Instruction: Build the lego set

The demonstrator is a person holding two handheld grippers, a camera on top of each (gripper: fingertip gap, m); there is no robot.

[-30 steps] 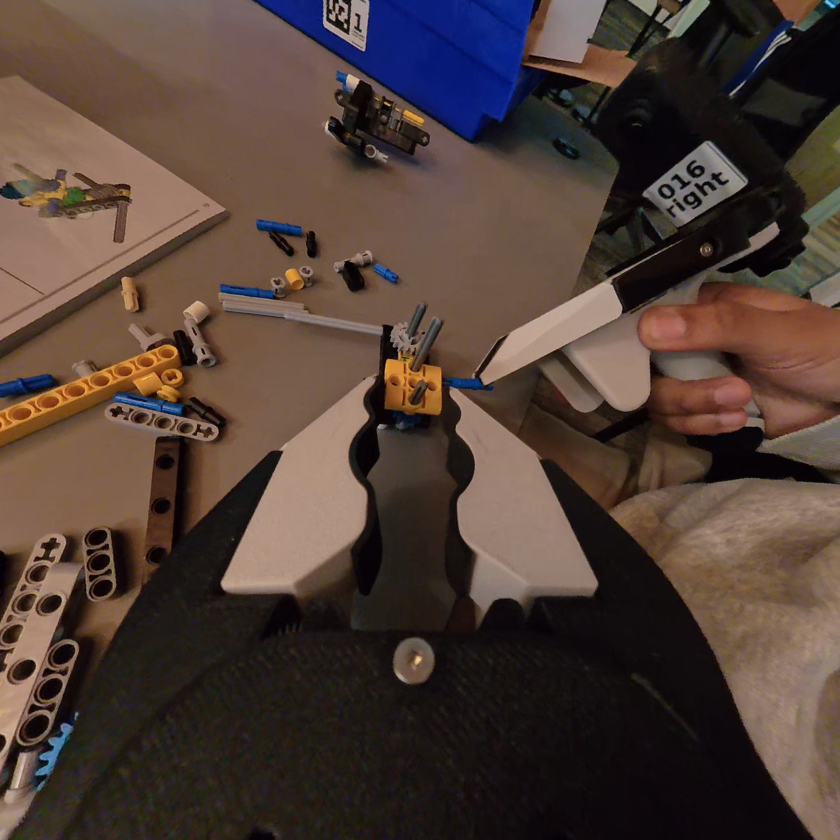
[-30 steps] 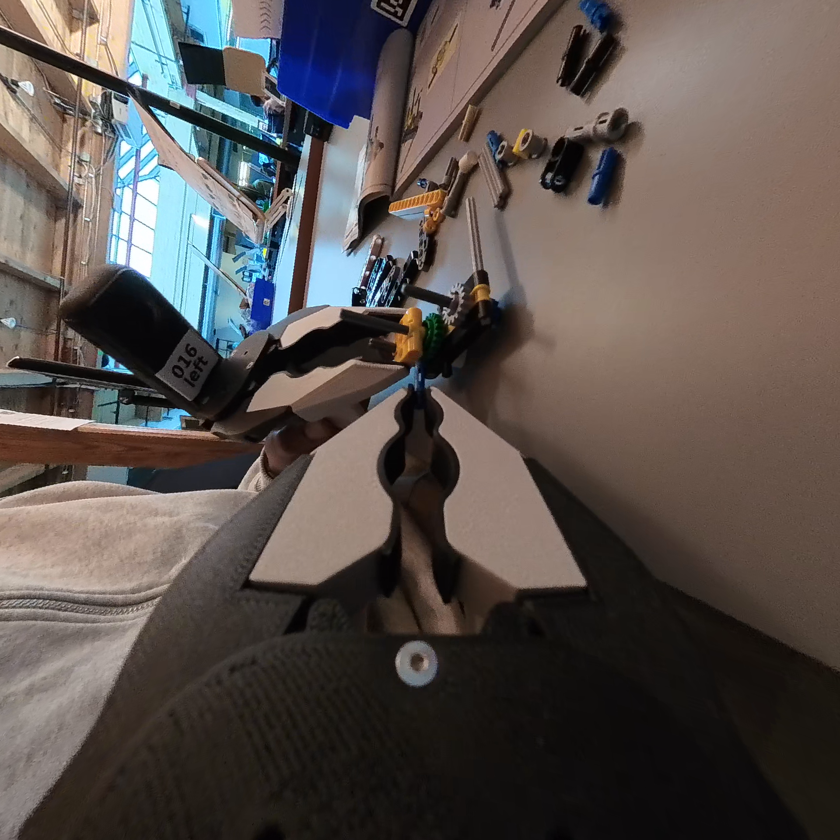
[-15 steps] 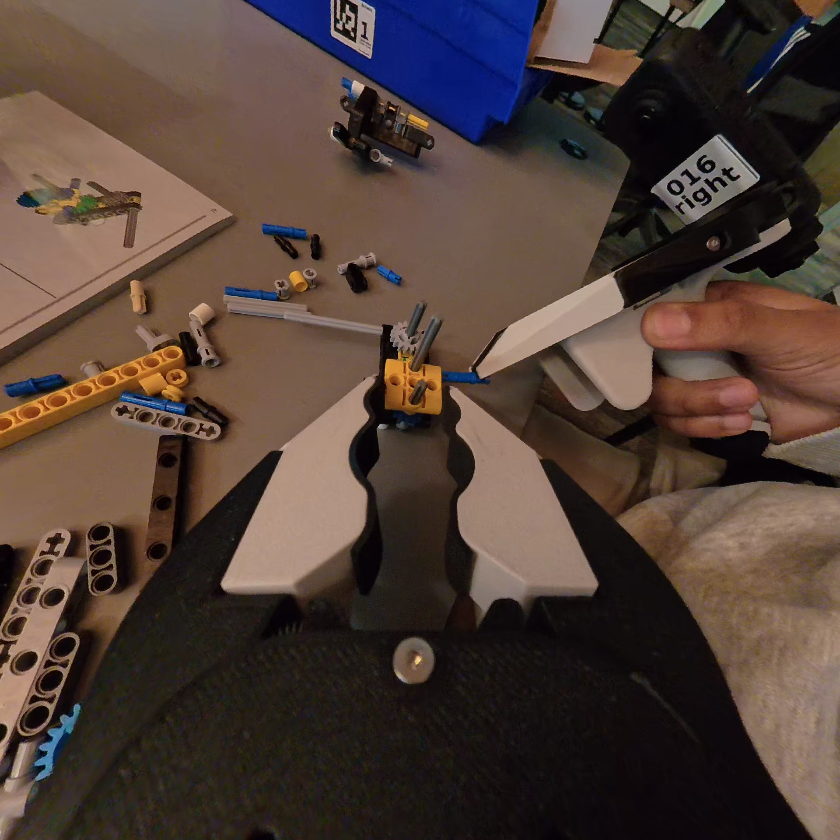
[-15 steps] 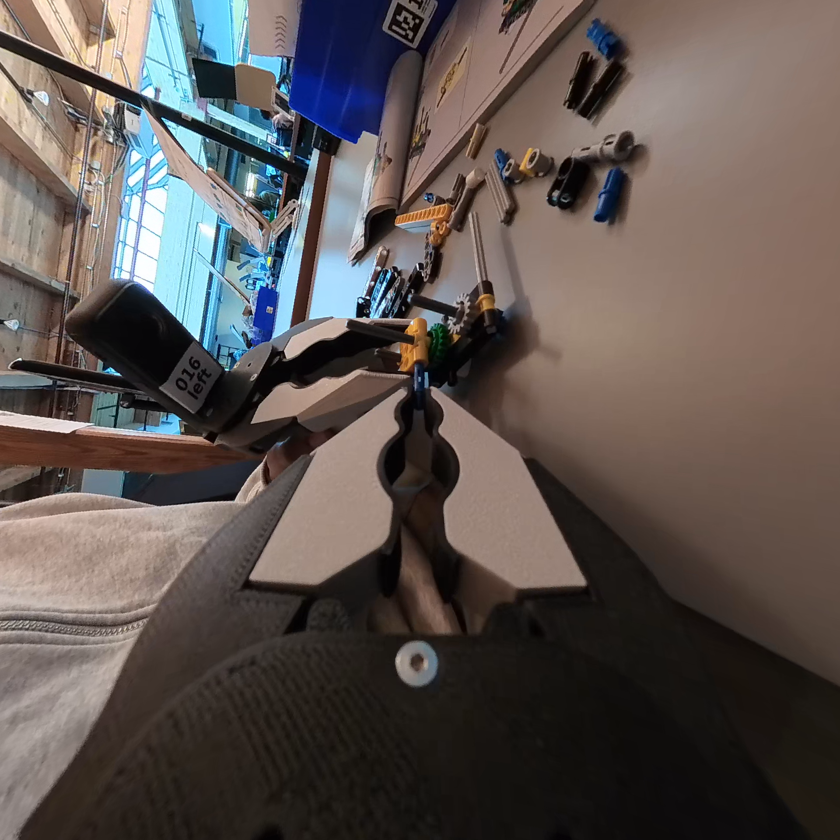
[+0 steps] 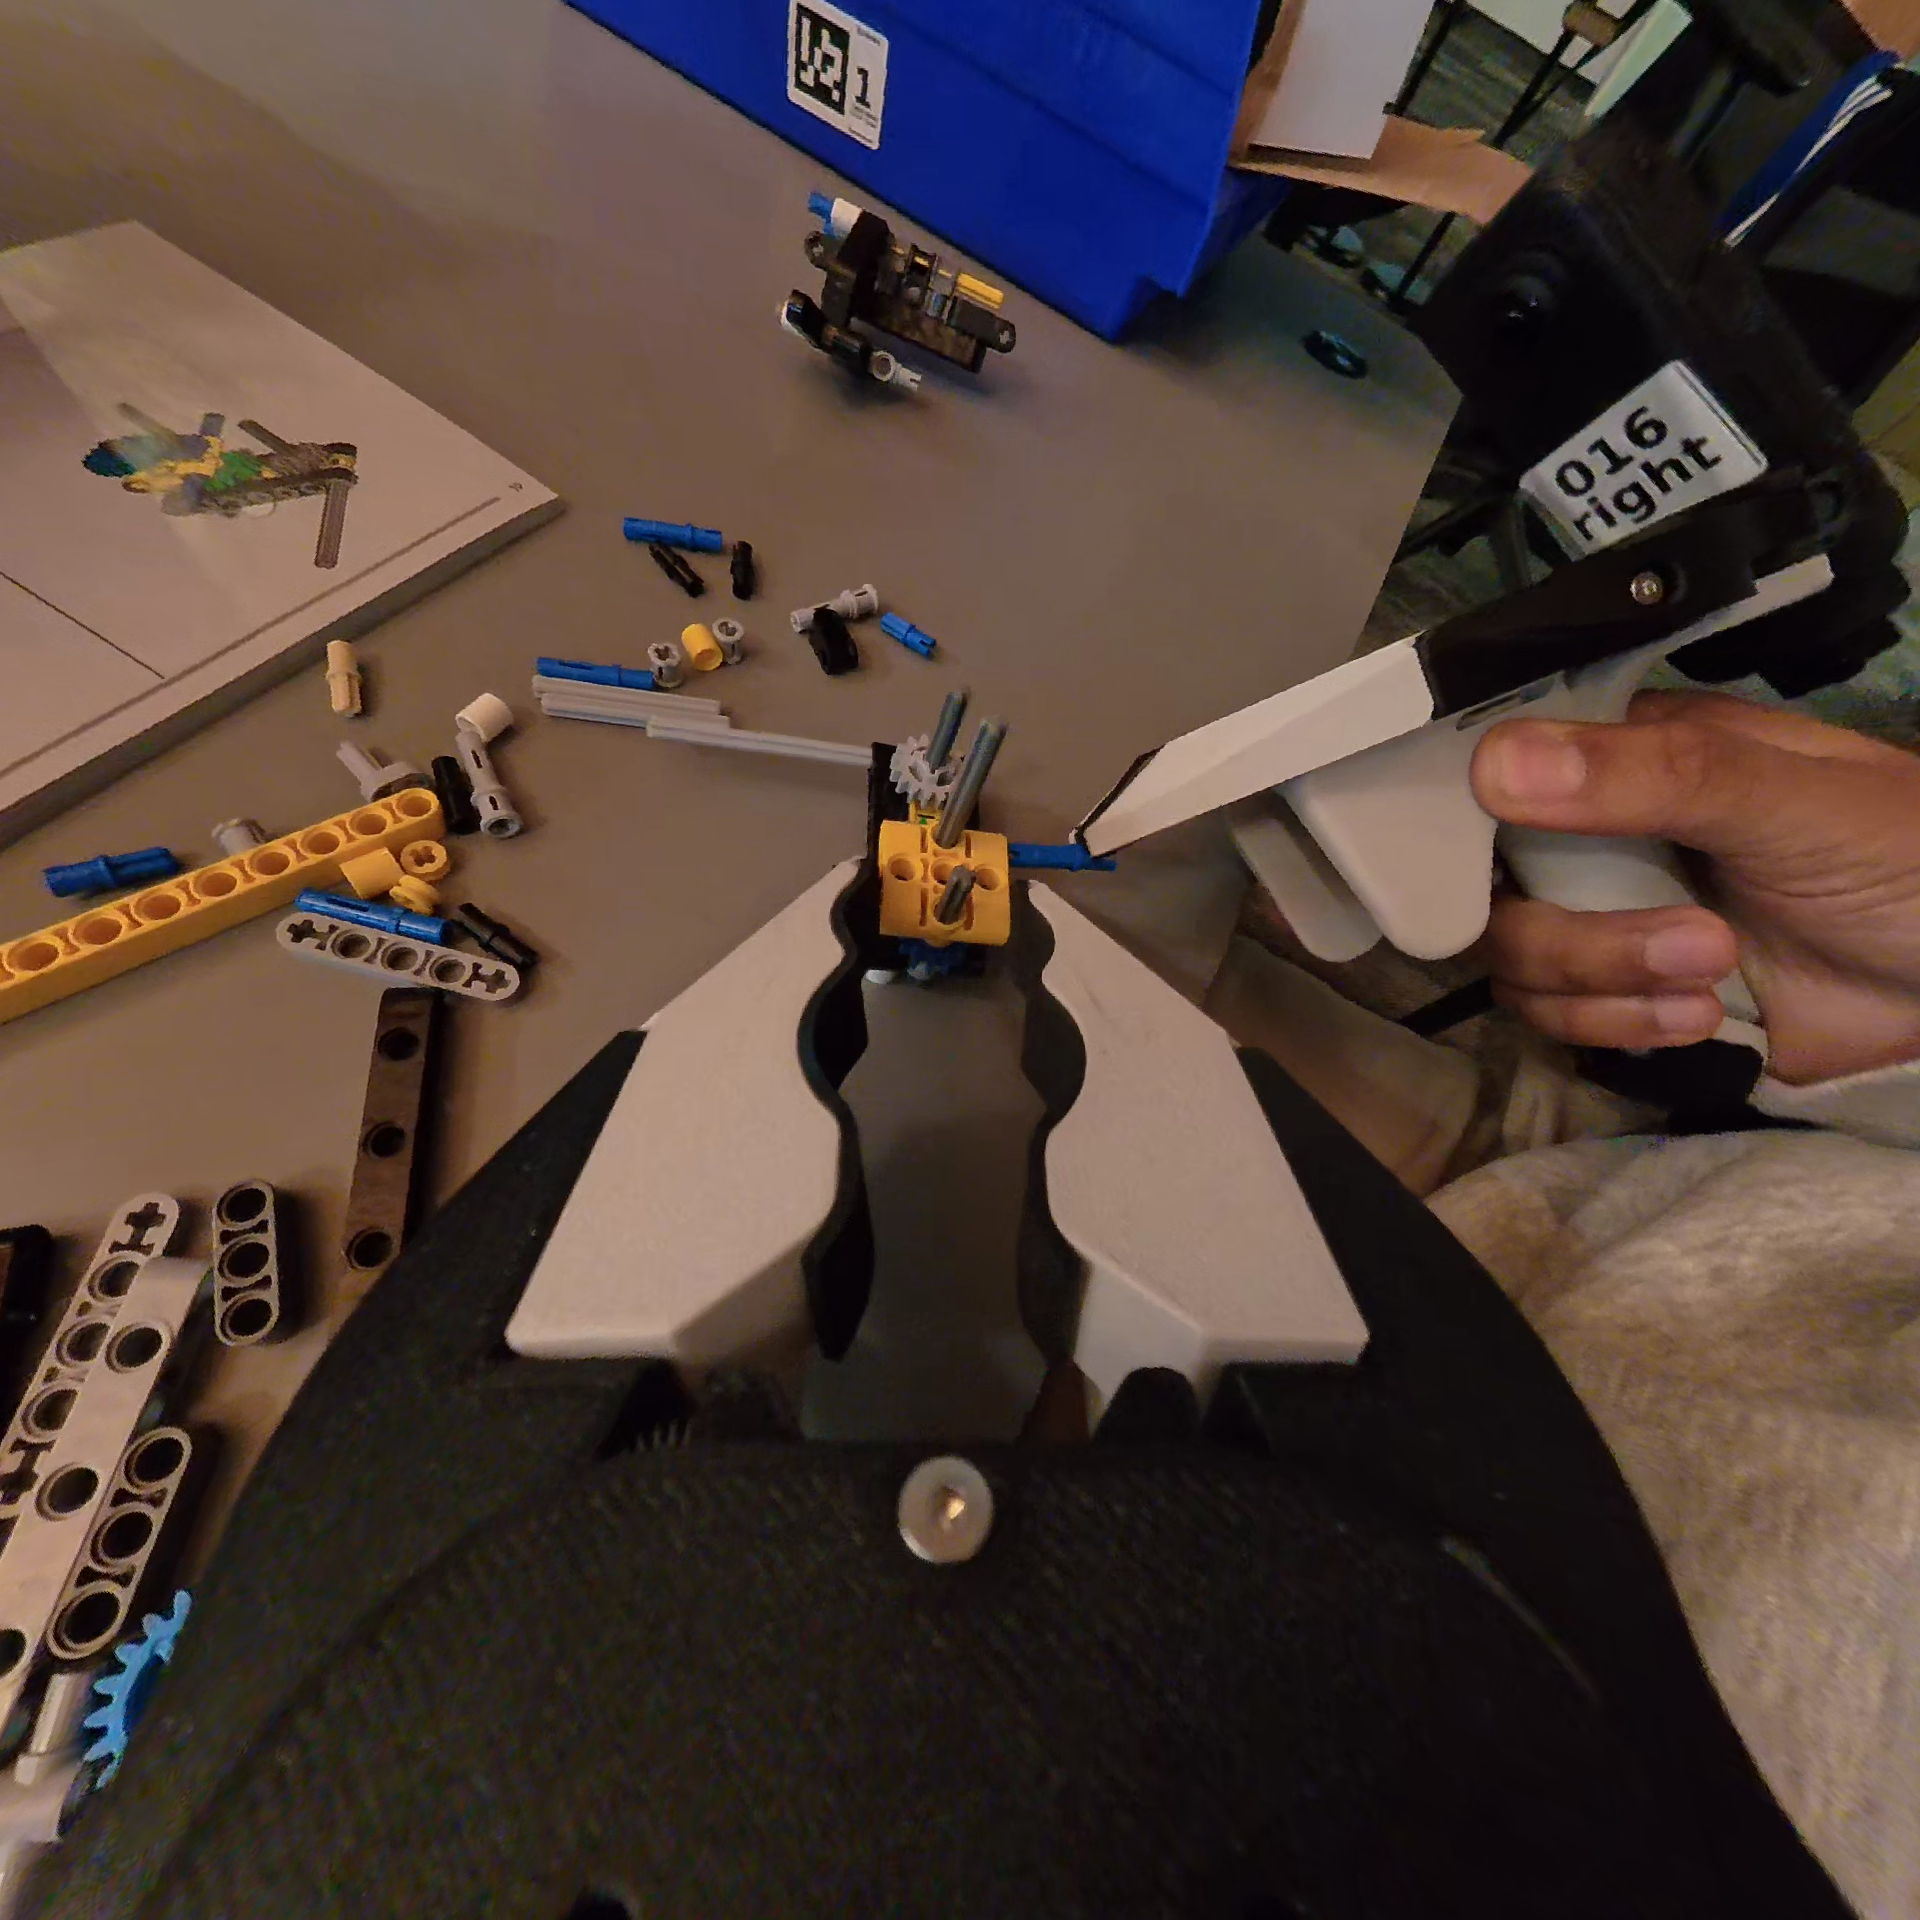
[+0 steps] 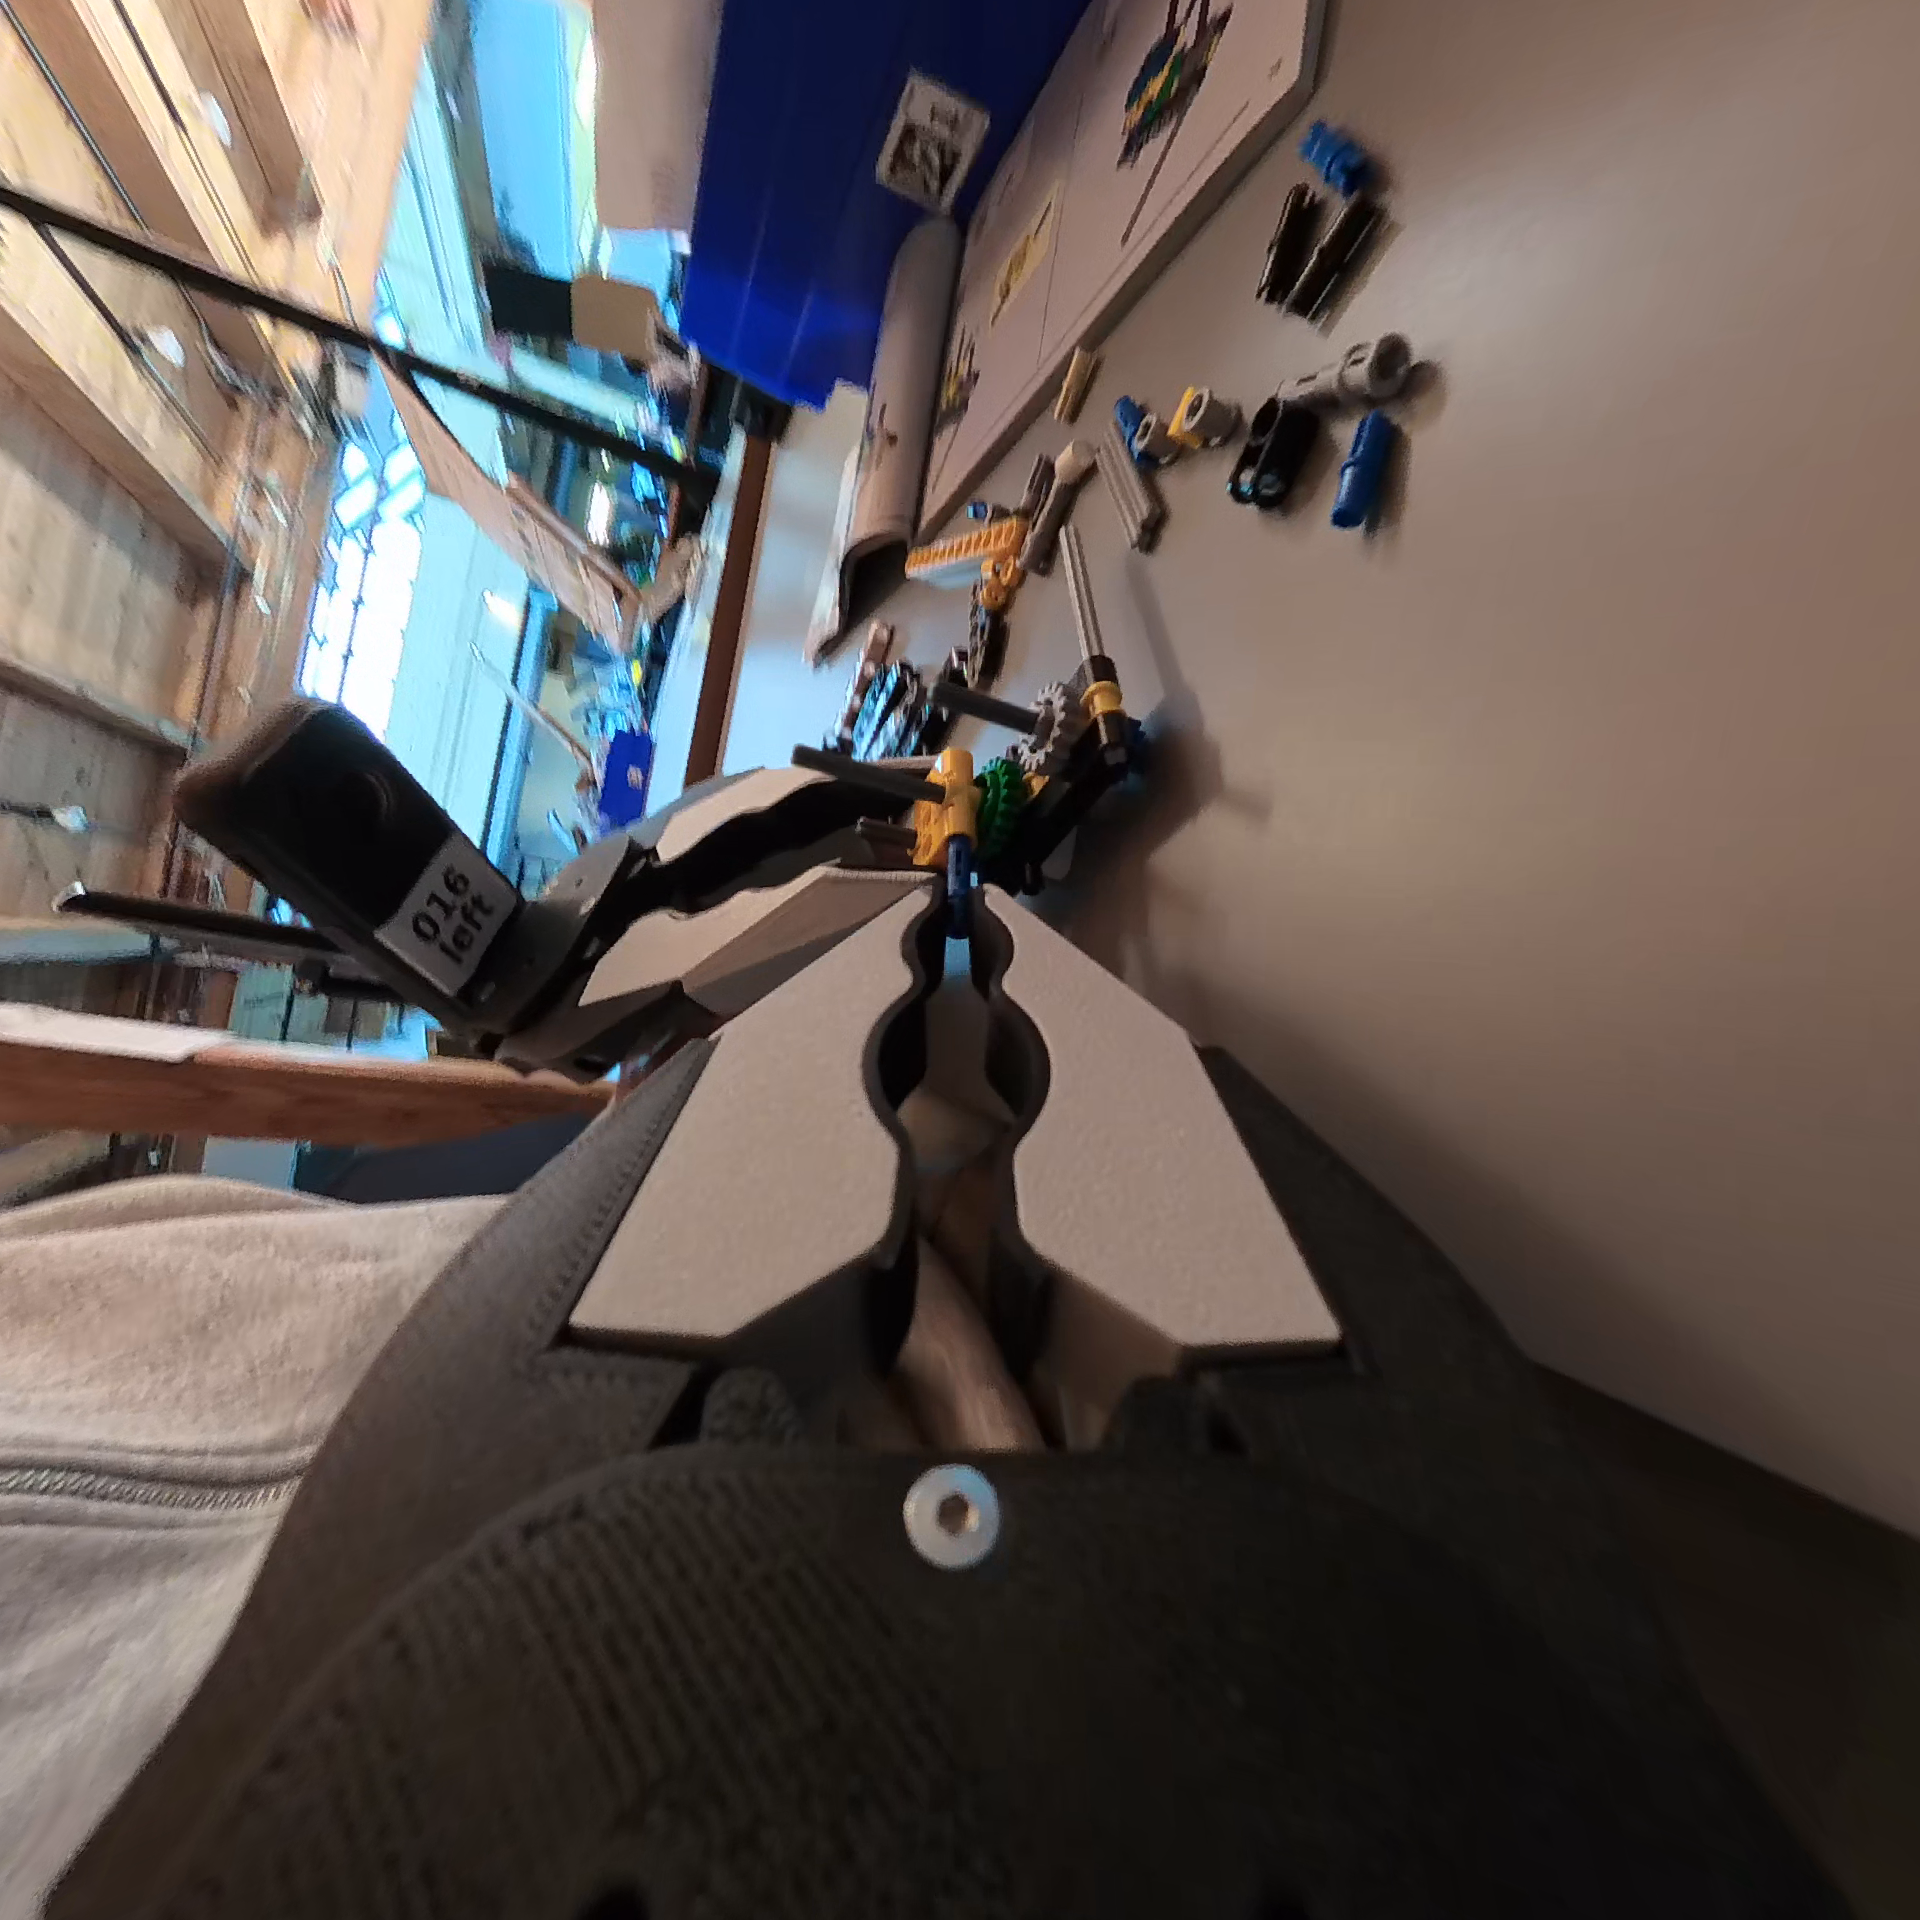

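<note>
My left gripper (image 5: 940, 904) is shut on a small lego assembly (image 5: 943, 878): a yellow holed block with dark grey axles, a grey gear and black parts, resting at the table. It also shows in the right wrist view (image 6: 997, 800), with a green gear. My right gripper (image 6: 958, 914) is shut on a blue pin (image 6: 956, 894) whose far end sits at the yellow block's side. In the left wrist view the right gripper (image 5: 1091, 836) comes in from the right, the blue pin (image 5: 1049, 857) between its tips and the block.
Loose pieces lie left of the assembly: a long yellow beam (image 5: 208, 894), grey axles (image 5: 665, 717), blue pins (image 5: 670, 535), grey and black beams (image 5: 104, 1392). An instruction booklet (image 5: 208, 488) lies far left. A second small build (image 5: 894, 301) stands before a blue bin (image 5: 987, 135). The grippers are tip to tip, or close to it.
The right gripper has pushed the blue pin closer into the yellow block's side. The left gripper keeps its hold on the assembly and has barely shifted.
</note>
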